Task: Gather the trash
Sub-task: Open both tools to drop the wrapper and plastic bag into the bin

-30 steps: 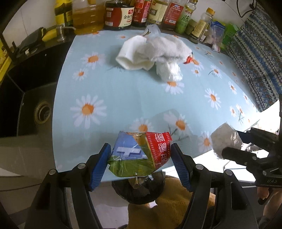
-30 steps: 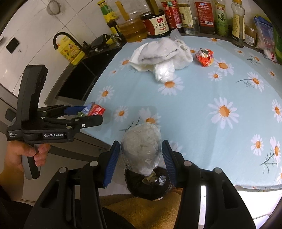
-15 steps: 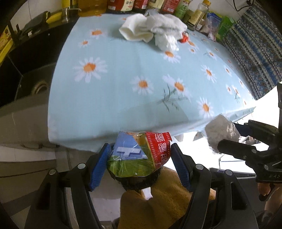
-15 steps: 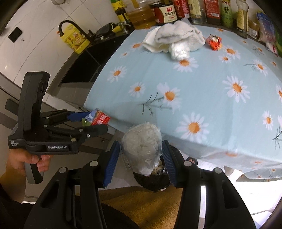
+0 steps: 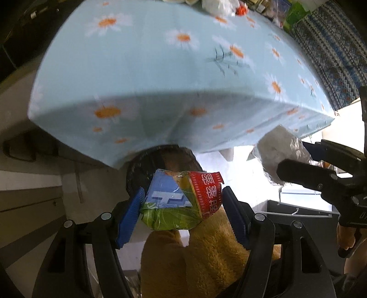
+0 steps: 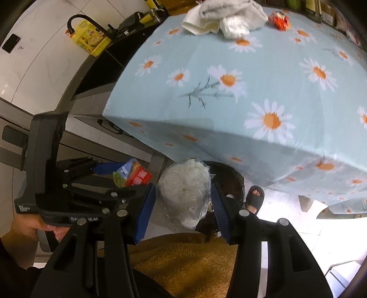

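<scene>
My left gripper [image 5: 182, 206] is shut on a crumpled snack wrapper [image 5: 181, 201], blue, green and red, held below the table's front edge above a dark round bin [image 5: 140, 169]. My right gripper [image 6: 183, 201] is shut on a clear bag of white crumpled plastic [image 6: 185, 190], also below the table edge and over the bin [image 6: 229, 178]. In the right wrist view the left gripper [image 6: 107, 181] and its wrapper [image 6: 132, 175] are on the left. In the left wrist view the white bag [image 5: 277, 149] is at the right. A red wrapper [image 6: 278, 19] lies on the table's far side.
The table has a blue daisy cloth [image 6: 263, 75] hanging over its edge. White towels [image 6: 220, 16] lie at the far side near bottles. A sink counter with a yellow bottle [image 6: 90, 41] is on the left. A sandalled foot [image 6: 254, 197] and brown fleece [image 6: 190, 261] are below.
Both grippers have dropped from table height to below the front edge with their trash still held. The bin now shows under the cloth's overhang.
</scene>
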A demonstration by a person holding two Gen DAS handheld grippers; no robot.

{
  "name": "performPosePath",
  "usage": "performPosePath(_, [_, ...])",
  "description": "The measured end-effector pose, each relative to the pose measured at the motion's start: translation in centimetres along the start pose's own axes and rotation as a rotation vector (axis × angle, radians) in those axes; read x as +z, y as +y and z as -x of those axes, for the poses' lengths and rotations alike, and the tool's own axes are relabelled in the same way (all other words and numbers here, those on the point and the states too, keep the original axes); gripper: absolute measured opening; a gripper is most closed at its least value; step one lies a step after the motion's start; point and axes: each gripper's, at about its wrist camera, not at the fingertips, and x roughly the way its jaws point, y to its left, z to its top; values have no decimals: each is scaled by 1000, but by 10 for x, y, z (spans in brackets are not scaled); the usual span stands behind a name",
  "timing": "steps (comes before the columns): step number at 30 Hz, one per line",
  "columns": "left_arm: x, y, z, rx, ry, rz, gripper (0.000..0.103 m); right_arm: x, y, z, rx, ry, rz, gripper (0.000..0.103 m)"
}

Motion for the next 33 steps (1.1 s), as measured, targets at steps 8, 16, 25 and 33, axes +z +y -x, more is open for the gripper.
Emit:
performPosePath(8, [-14, 4, -22, -15, 52, 22, 67, -3, -5, -18, 10, 25, -31, 51])
performPosePath(16, [-17, 14, -30, 3, 74, 65, 68, -3, -8, -25, 29, 20, -64, 52])
performPosePath(25, [-14, 23, -27, 8, 68, 116, 81, 2, -15, -19, 52, -6, -114, 71])
performPosePath(33, [-9, 24, -22, 1, 50, 130, 81, 2, -21, -10, 42, -26, -127, 71])
